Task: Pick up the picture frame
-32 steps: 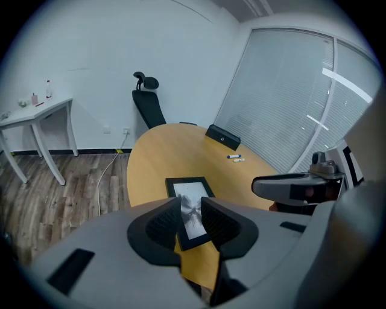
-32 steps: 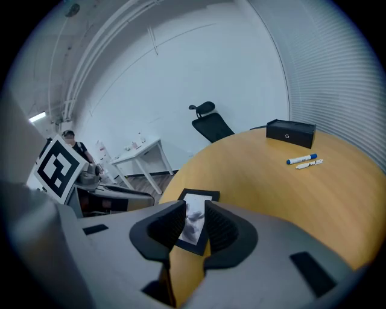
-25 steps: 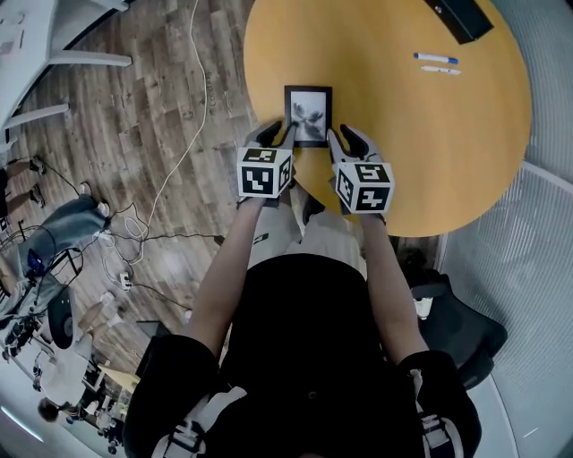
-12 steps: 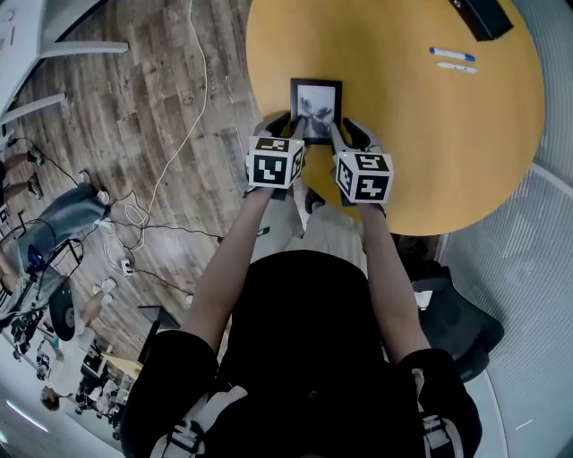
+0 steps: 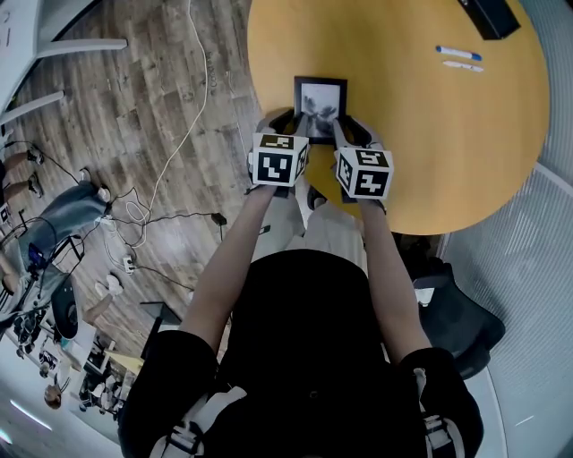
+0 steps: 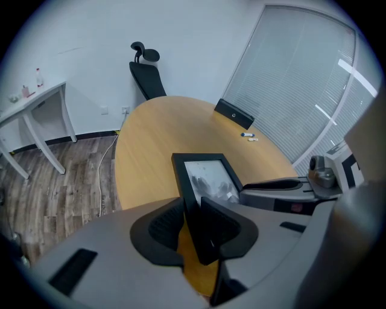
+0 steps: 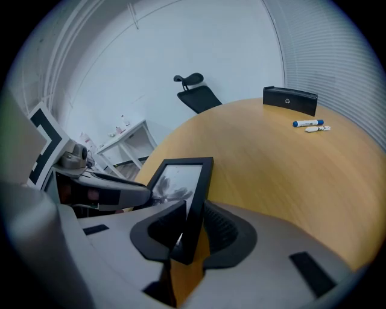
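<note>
Evidently my left gripper [image 6: 192,223] and right gripper [image 7: 192,232] each clamp tight on a near corner of the black picture frame [image 5: 320,106], so it can't twist over the round table [image 5: 430,134].

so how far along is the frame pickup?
Done: left gripper and right gripper are each shut on the picture frame's near end. In hand: the lift; the frame looks tilted up from the table. Left: raising it clear; can't confirm it's fully off.

Round wooden table [image 5: 430,134], black box [image 5: 491,13] at far edge — two markers [image 5: 458,54] nearby
</note>
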Motion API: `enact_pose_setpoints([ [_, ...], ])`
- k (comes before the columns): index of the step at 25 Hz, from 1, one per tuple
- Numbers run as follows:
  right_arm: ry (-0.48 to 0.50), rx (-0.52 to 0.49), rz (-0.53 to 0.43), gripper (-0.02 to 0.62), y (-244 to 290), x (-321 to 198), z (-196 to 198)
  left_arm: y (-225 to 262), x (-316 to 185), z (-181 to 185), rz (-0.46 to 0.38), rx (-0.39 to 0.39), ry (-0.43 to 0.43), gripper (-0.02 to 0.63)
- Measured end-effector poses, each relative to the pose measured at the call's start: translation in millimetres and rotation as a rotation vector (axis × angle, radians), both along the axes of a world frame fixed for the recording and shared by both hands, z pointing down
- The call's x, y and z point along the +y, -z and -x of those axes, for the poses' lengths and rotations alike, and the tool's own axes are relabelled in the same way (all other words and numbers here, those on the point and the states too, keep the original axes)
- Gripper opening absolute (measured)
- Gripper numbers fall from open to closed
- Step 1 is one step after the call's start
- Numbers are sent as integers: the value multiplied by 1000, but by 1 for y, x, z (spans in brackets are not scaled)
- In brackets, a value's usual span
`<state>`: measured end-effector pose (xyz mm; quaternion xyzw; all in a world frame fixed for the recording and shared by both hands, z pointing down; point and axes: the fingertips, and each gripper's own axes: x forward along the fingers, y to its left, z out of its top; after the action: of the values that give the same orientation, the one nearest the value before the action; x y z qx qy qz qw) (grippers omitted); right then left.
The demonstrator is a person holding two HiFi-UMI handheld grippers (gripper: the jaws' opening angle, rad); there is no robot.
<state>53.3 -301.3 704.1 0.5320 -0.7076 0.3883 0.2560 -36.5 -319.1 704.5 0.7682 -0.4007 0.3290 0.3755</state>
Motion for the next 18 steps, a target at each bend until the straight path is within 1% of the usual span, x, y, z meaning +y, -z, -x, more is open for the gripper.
enact_pose_setpoints([
  [11, -13, 19, -9, 97, 3, -1, -1, 4, -1, 0, 1, -13, -6, 97],
  [14, -17, 18, -25, 95, 9, -1, 0, 13, -1, 1, -19, -5, 6, 95],
  [18, -20, 17, -66, 95, 31, 6, -8, 35, 6, -5, -57, 14, 26, 92],
])
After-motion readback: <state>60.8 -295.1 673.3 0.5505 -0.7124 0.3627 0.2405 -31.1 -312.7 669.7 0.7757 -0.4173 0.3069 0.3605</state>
